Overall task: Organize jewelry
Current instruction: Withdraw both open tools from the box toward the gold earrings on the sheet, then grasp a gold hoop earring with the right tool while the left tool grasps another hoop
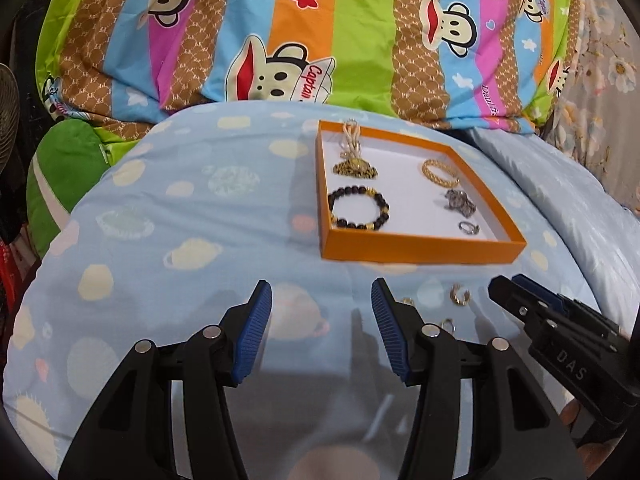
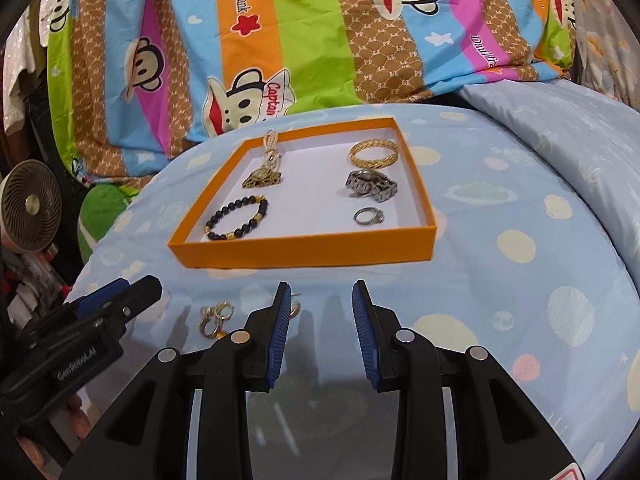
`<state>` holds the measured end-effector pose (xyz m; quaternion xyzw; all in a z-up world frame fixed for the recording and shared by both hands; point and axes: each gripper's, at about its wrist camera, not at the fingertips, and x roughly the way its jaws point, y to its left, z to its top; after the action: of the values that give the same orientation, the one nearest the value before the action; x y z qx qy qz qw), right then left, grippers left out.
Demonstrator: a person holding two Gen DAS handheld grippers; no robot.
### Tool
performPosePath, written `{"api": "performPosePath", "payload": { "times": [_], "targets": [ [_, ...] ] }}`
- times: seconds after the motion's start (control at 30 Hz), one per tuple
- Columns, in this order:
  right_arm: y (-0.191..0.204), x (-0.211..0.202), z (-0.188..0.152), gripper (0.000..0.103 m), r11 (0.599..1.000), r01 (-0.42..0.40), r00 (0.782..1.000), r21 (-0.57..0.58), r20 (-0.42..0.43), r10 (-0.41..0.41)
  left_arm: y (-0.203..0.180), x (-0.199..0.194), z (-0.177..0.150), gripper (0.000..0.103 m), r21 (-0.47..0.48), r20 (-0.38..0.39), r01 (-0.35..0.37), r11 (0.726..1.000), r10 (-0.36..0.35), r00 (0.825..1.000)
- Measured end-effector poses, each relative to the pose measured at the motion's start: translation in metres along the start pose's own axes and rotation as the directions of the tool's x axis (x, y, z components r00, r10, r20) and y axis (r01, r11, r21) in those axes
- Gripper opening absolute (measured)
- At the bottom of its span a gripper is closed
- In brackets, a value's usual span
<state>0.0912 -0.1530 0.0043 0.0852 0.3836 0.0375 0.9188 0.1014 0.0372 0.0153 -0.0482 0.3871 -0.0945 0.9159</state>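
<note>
box (image 2: 304,254): matt orange cardboard
bangle (image 2: 373,153): shiny gold metal
bed sheet (image 2: 500,280): soft blue cloth
claw pads (image 2: 280,340): ribbed blue

earring: half hidden behind the right claw (image 2: 320,316) finger
fan (image 1: 6,114): cut off by left edge
rings (image 2: 214,318): too small to count

A light blue bedsheet (image 1: 192,216) printed with pale yellow planets and dots is spread over the bed, a bit wrinkled. Behind it, a loud striped blanket (image 1: 280,20) in green, orange, blue, pink and brown is bunched up, with cartoon monkey faces and a "Captain" hat printed on it. A small round fan (image 2: 30,204) can be seen off at the left edge, next to a green cushion (image 2: 100,212). Floral fabric (image 1: 612,64) is glimpsed far right.
</note>
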Motion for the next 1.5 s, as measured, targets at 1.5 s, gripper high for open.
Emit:
{"api": "performPosePath", "payload": {
  "times": [1.5],
  "targets": [
    [-0.019,-0.013,-0.019,0.016,0.998,0.039,0.999,0.039,-0.039,-0.038,-0.042,0.021,-0.015,0.05,0.12,-0.142,0.074,0.99,-0.056,0.988]
  ]
}}
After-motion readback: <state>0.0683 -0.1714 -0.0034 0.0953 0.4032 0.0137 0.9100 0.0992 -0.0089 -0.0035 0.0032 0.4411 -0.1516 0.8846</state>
